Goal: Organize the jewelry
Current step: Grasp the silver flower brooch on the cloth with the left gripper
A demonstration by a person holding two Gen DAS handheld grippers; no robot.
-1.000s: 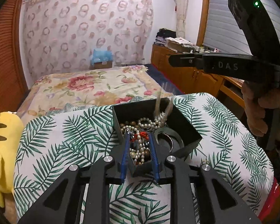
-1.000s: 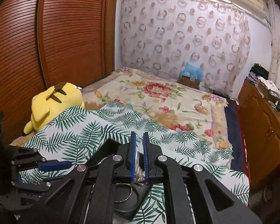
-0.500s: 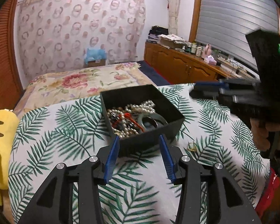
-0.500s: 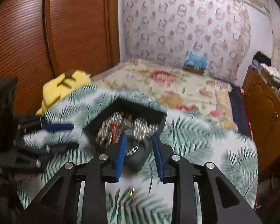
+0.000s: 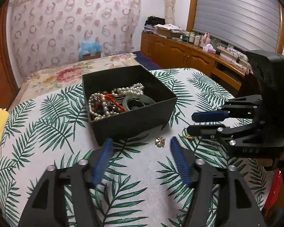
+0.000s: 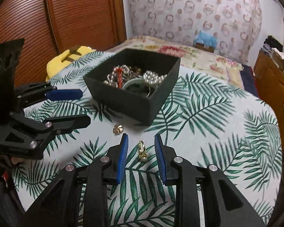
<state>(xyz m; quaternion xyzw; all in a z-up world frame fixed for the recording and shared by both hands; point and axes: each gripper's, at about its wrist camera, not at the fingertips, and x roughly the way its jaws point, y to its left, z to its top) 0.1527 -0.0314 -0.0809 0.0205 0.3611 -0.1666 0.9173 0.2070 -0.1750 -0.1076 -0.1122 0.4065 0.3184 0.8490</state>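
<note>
A black open box (image 5: 134, 117) (image 6: 123, 100) on the leaf-print cloth holds pearl necklaces (image 5: 128, 90), red beads and a green bangle (image 5: 140, 100). A small gold flower earring (image 5: 159, 141) (image 6: 117, 129) lies on the cloth in front of the box. A gold clip with a pearl (image 6: 142, 151) lies between the fingertips of my right gripper (image 6: 141, 140), which is open. It shows partly behind that gripper in the left wrist view (image 5: 187, 134). My left gripper (image 5: 140, 143) is open and empty, just short of the flower earring.
The leaf-print cloth (image 5: 47, 124) covers a raised surface with a floral bed (image 5: 66, 71) behind it. A yellow plush toy (image 6: 66, 58) sits at the cloth's left edge. Wooden cabinets (image 5: 179, 53) stand at the right, a slatted wardrobe (image 6: 66, 15) at the left.
Both grippers pulled back from the box and opened. The right gripper let the pearl strand go into the box and came down around the gold clip. The left backed off to the box's front.
</note>
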